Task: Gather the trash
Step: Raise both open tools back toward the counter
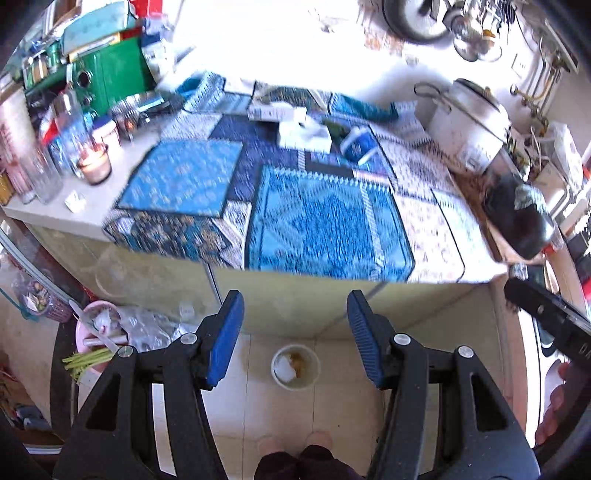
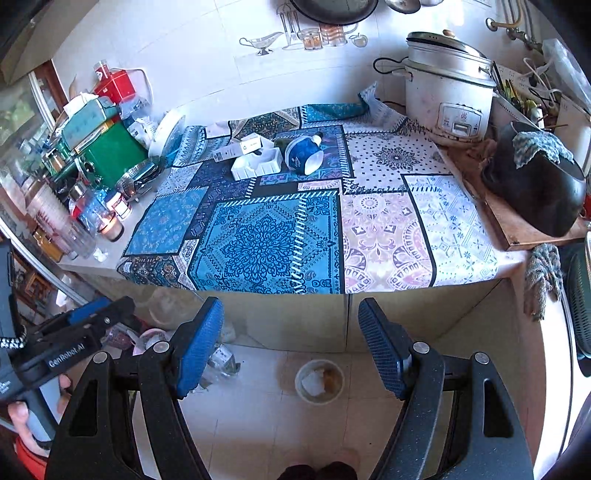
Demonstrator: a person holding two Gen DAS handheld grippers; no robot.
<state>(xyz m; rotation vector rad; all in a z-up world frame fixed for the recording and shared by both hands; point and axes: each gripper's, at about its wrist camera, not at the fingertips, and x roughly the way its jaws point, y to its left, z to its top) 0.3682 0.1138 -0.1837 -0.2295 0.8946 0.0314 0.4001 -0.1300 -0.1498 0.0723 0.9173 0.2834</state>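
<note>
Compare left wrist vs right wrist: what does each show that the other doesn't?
Left wrist only: pink basin with green stalks on the floor, and the right gripper's body at the right edge.
Right wrist only: sharp view of the wall decals and the grey rag hanging off the counter edge.
Both: patterned cloth, rice cooker, white tray, bowl on the floor, open empty gripper.

i see a cloth [image 2: 269, 240] with blue patterns on the counter, soft and matt. my gripper pads [image 2: 199, 347] are blue rubber with a rough bumpy face, and the arms behind them are matt black plastic. the rice cooker [image 2: 448, 96] is white painted metal, a bit dirty, with a shiny metal lid. the floor tiles [image 2: 258, 413] look smooth and a little glossy. the small bin [image 2: 319, 376] looks like smooth pale plastic. a jar candle [image 2: 110, 227] is clear shiny glass.
</note>
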